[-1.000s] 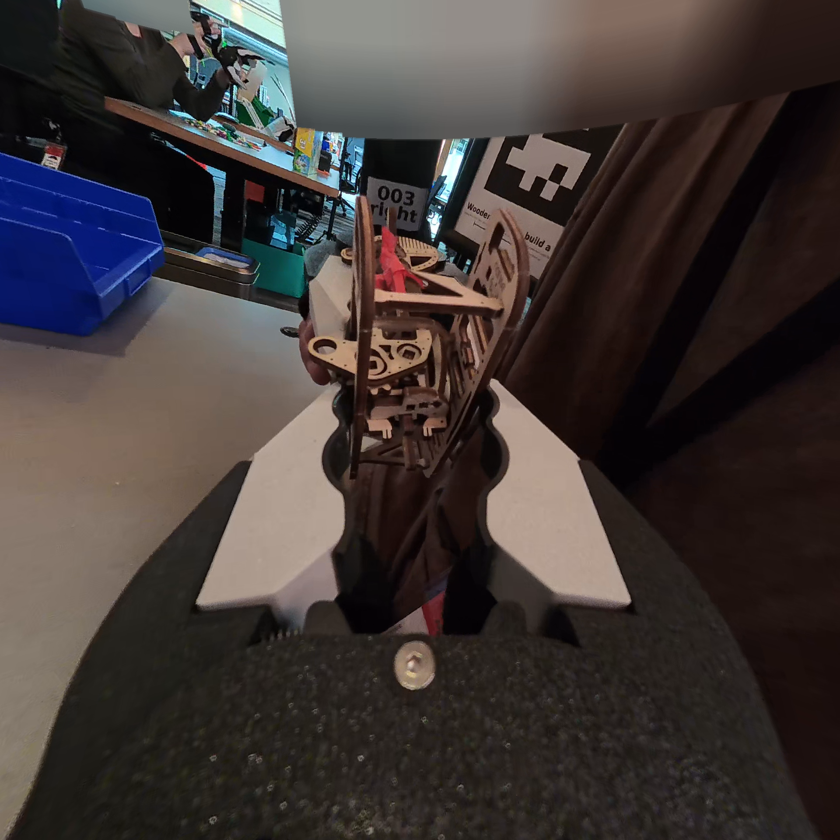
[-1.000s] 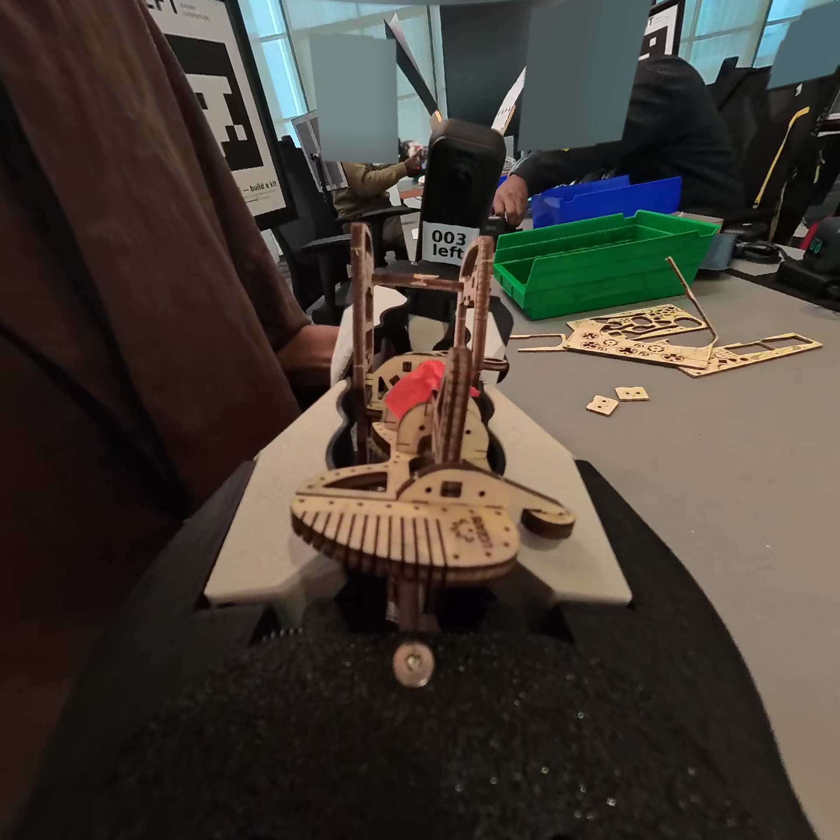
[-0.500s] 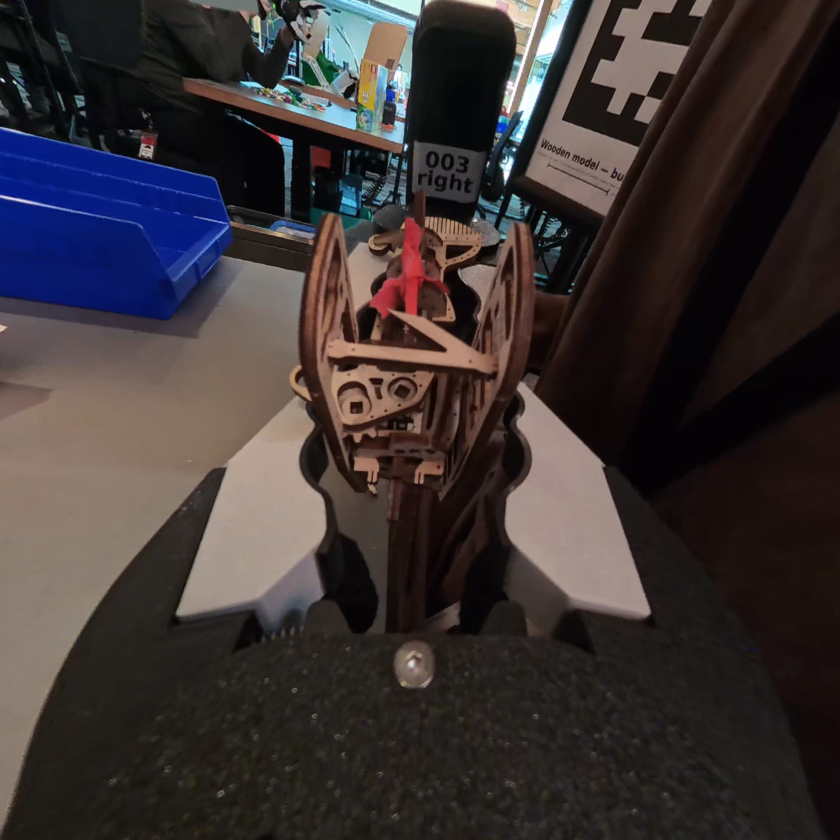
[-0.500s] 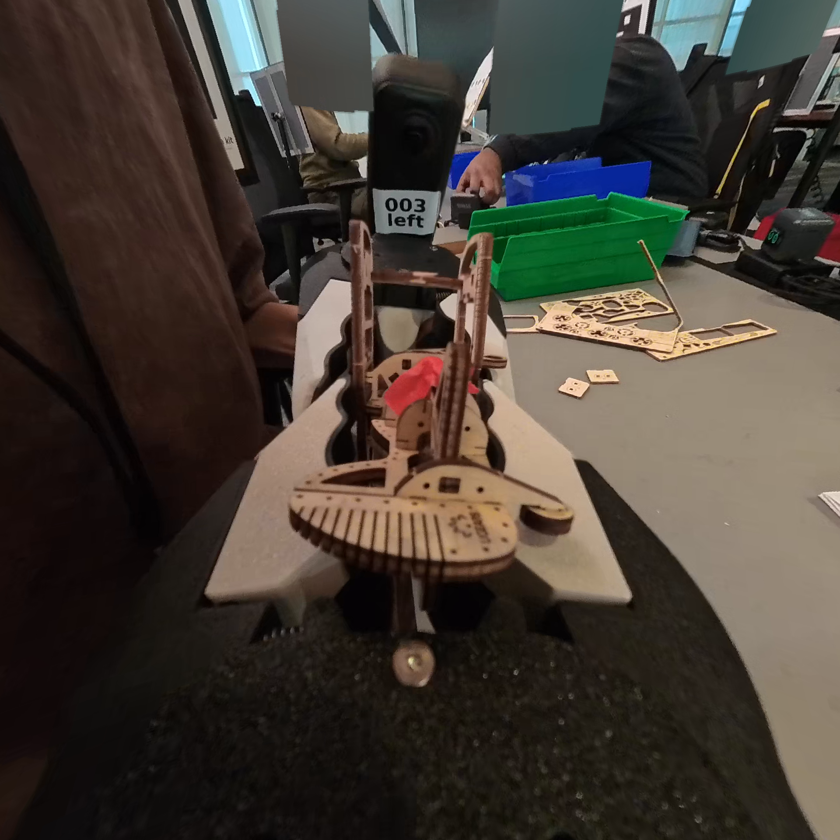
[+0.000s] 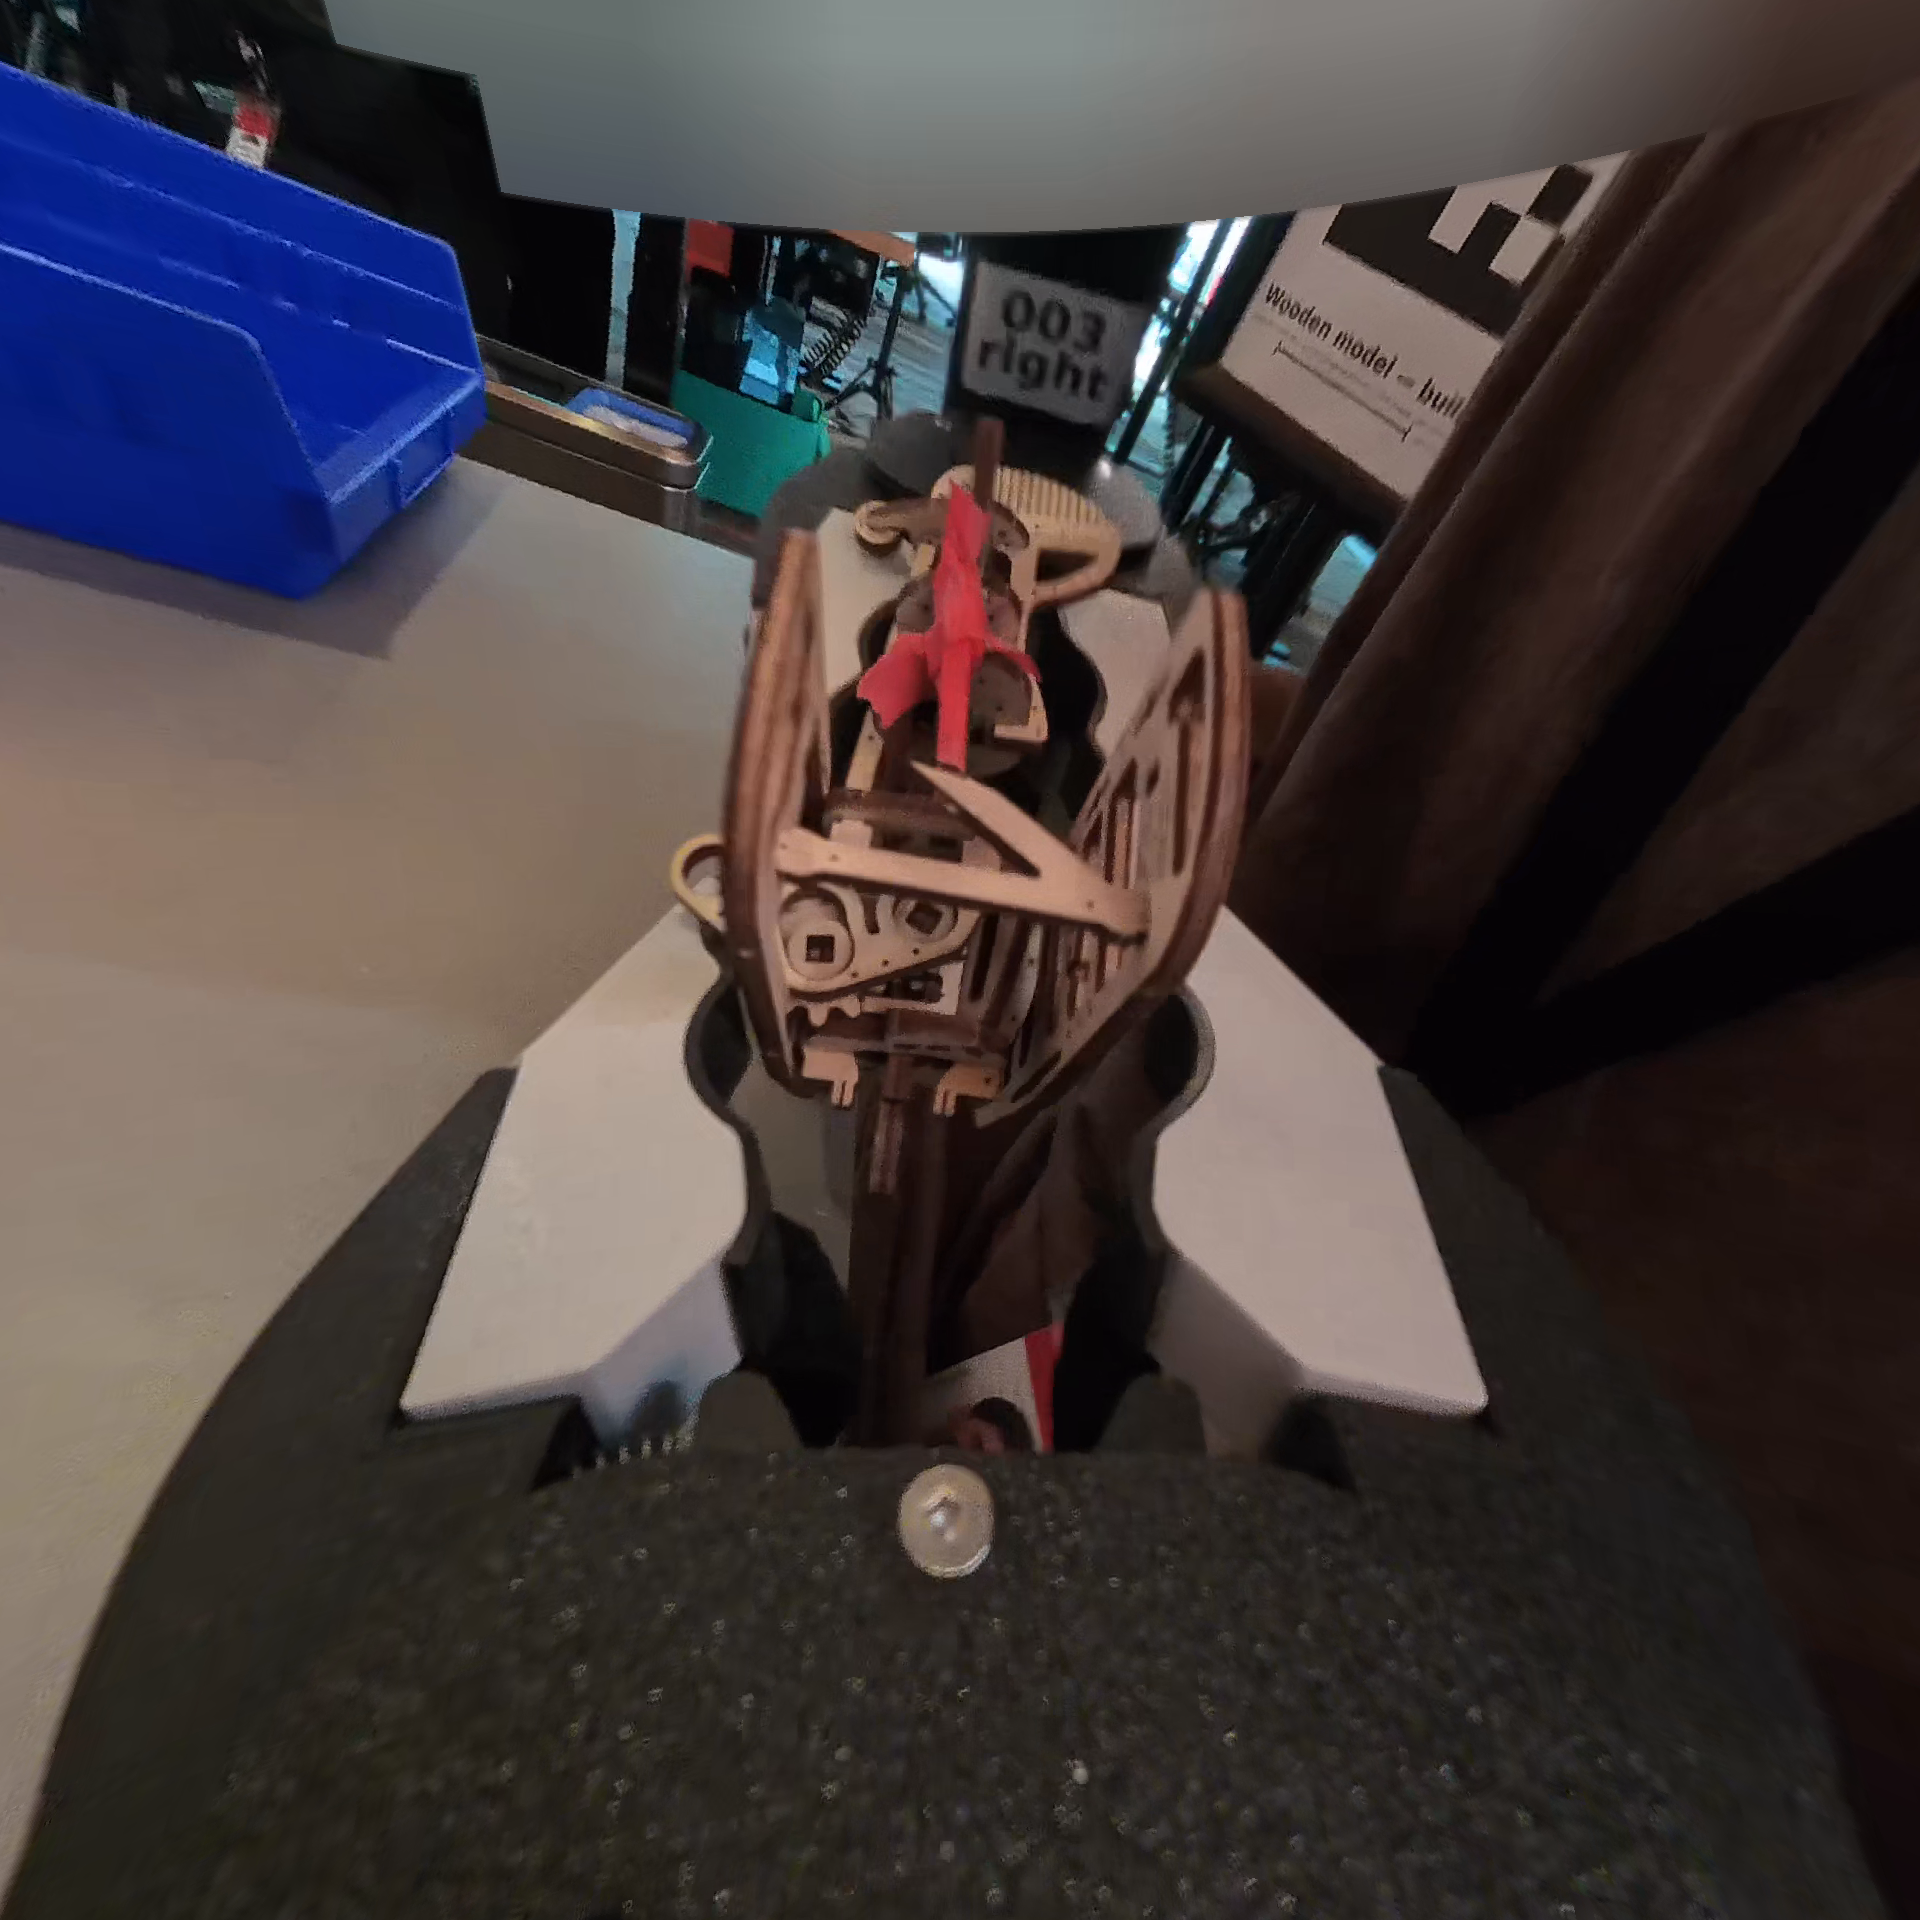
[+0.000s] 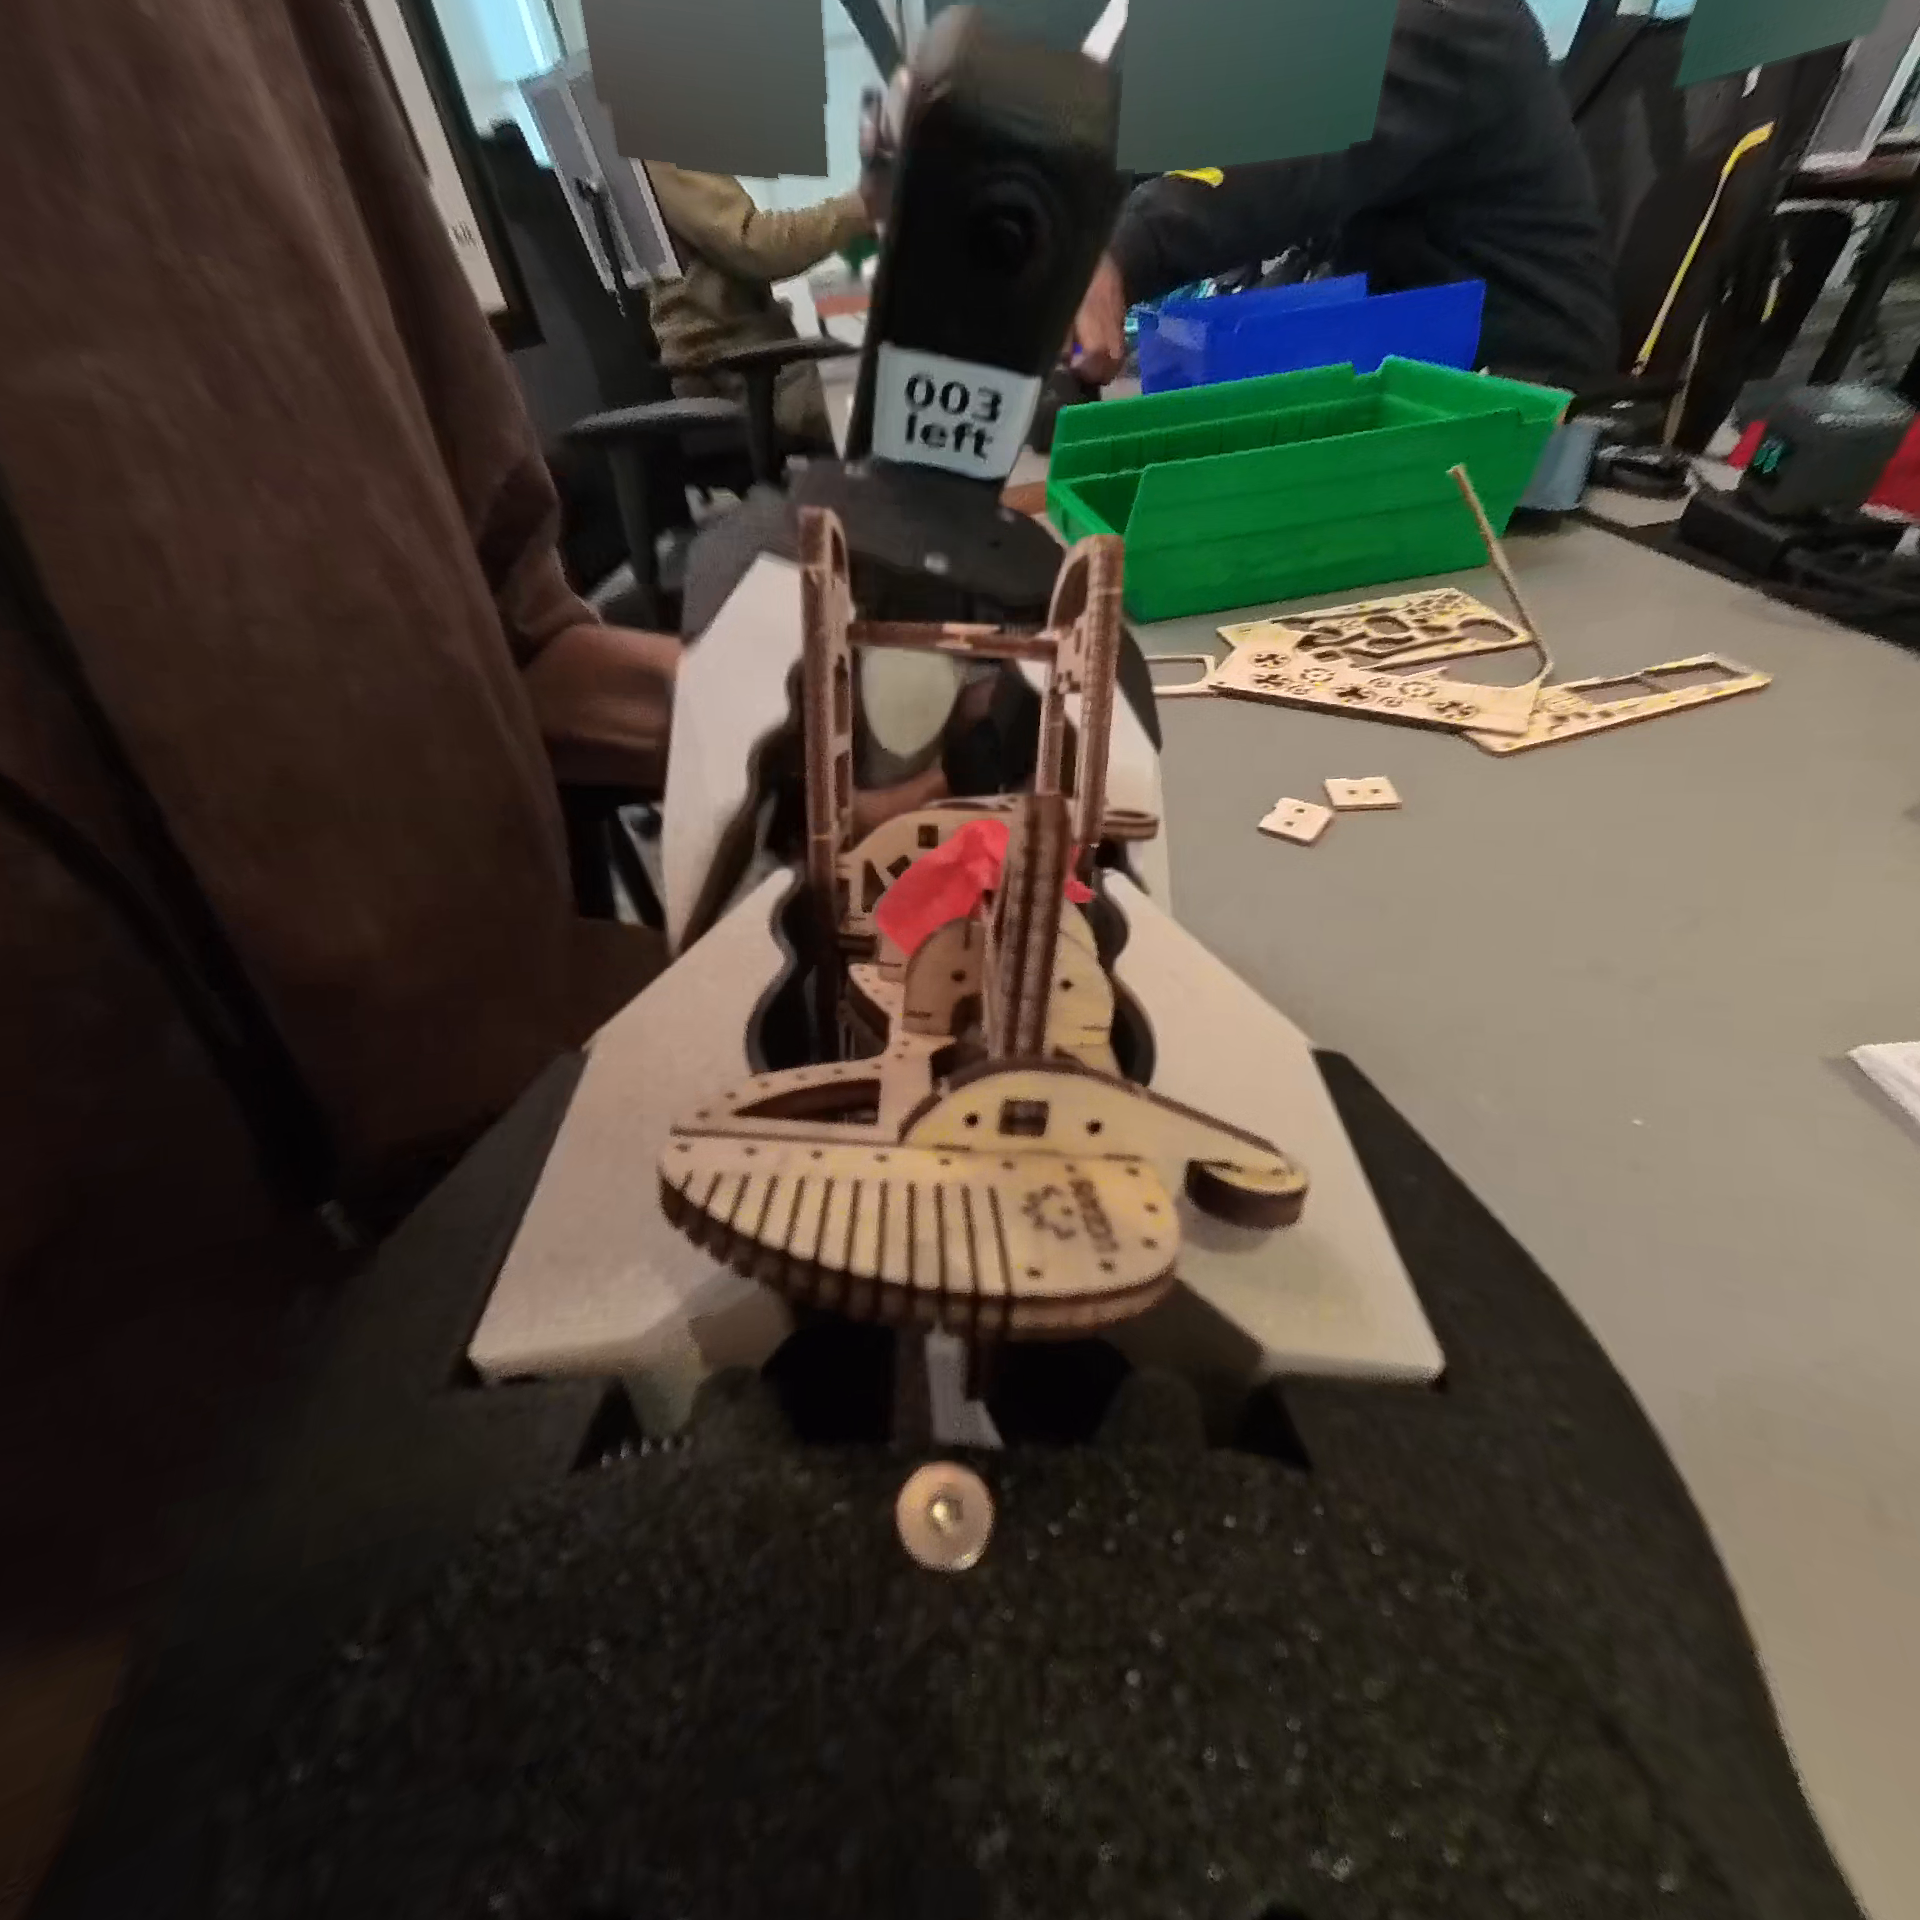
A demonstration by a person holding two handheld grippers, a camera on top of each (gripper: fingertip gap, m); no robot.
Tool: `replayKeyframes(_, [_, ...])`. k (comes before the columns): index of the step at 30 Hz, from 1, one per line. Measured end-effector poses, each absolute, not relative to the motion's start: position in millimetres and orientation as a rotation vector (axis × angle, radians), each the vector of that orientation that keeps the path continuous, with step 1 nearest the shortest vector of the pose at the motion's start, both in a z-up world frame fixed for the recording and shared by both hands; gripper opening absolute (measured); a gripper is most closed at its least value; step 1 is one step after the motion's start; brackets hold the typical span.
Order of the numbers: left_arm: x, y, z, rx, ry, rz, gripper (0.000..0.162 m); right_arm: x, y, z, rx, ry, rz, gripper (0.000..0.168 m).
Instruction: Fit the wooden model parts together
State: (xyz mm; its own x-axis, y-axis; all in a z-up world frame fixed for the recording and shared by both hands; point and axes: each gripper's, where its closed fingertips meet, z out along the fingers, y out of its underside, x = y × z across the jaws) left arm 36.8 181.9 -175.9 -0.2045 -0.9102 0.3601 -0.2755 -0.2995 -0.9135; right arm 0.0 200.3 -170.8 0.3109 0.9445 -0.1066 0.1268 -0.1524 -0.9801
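**Desk:** What's the widest thing you've got from there?

**Me:** The grey table (image 6: 1558, 1039), running under both grippers. On my left wrist view a blue bin (image 5: 208, 364) sits at its far left; on my right wrist view a green bin (image 6: 1299, 468) stands at the back, with punched-out wooden sheets (image 6: 1455, 665) lying flat in front of it and two small square wooden pieces (image 6: 1330, 805) nearer me. A brown garment (image 6: 260, 520) fills the side next to the grippers.

**Desk:** And the model?

**Me:** The wooden model (image 5: 966, 862) is up off the table, held between my two grippers, which face each other. Two curved side frames joined by a crossbar sit toward my left gripper (image 5: 951, 1049); a fan-shaped slotted plate (image 6: 925, 1205) lies across my right gripper (image 6: 951, 997). A scrap of red tape (image 6: 935, 883) is wrapped round the middle.

**Desk:** Finger state?

**Me:** On the left, the white fingers (image 5: 613, 1174) stand a little apart with the model's lower stem and frames between them, so I read them as clamped on it. On the right, the fingers (image 6: 1247, 1039) close in on the model's narrow middle, under the plate, gripping it
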Motion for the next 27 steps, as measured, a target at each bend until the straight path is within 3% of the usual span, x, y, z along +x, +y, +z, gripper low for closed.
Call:
replayKeyframes(10, [30,204,-176,-1.61,1.25,-1.573,0.083,8,203,-199,-1.724,-1.111,0.877,0.05])
replayKeyframes(14, [31,195,-183,-1.589,1.341,-1.5,0.067,3,198,-207,-1.758,-1.183,0.823,0.047])
replayKeyframes(19, [25,191,-199,-1.558,1.516,-1.327,0.062,4,193,-220,-1.811,-1.26,0.763,0.055])
replayKeyframes(23, [18,188,-208,-1.521,1.633,-1.217,0.059,6,188,-228,-1.864,-1.285,0.775,0.048])
replayKeyframes(27, [16,190,-205,-1.534,1.595,-1.286,0.057,2,189,-223,-1.838,-1.188,0.947,0.059])
